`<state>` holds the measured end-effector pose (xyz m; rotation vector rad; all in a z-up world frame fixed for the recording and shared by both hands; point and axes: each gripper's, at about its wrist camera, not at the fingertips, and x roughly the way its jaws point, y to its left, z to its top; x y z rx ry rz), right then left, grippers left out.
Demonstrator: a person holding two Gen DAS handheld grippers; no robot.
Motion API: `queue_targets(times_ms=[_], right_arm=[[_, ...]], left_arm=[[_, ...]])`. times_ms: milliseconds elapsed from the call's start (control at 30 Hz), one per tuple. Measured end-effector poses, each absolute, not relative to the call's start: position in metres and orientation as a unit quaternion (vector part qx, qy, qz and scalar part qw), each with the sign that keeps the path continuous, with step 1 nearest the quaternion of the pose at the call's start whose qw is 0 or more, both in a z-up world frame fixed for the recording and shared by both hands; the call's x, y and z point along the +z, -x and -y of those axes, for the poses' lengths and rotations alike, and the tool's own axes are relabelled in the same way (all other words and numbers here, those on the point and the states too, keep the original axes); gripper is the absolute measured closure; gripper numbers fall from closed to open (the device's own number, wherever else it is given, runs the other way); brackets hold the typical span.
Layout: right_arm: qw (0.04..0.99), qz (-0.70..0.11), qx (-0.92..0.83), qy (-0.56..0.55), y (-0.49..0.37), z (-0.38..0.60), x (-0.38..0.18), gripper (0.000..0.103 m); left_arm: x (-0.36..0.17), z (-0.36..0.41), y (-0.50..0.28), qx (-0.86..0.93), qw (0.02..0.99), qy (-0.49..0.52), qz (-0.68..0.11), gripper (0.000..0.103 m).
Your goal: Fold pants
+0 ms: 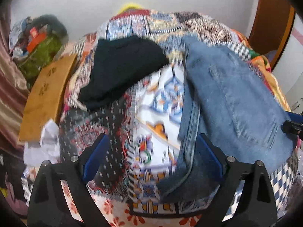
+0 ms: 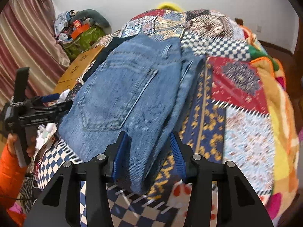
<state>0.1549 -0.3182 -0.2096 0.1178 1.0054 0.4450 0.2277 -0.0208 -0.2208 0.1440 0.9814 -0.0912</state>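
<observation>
My right claw [image 2: 149, 155] stands partly open astride the near edge of the folded jeans [image 2: 130, 94]. Whether its pads press the denim I cannot tell. My left claw [image 1: 151, 158] gapes wide over the patchwork bedspread [image 1: 151, 102] beside the fold, holding nothing. The jeans lie pocket-up on the bed, apparently folded lengthwise, ready for another fold. Beyond them lies a dark garment [image 1: 121, 66].
</observation>
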Motion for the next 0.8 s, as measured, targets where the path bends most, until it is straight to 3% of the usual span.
queue_targets(times_ms=[300,667,700,800], right_arm=[[0.88,-0.432,0.188,-0.06,-0.207,0.337,-0.182,0.058],[0.874,-0.433,0.215,-0.05,-0.298,0.316,-0.203,0.059],[0.872,-0.437,0.214,-0.051,-0.306,0.313,-0.208,0.061],[0.864,-0.46,0.2,-0.039,-0.327,0.304,-0.23,0.078]], left_arm=[[-0.187,0.04,-0.312,-0.094,0.886,-0.018,-0.454,0.008],[-0.225,0.081,-0.396,-0.134,0.855,-0.018,-0.501,0.008],[-0.23,0.082,-0.4,-0.136,0.852,-0.018,-0.506,0.008],[-0.238,0.084,-0.408,-0.145,0.845,-0.002,-0.514,0.008]])
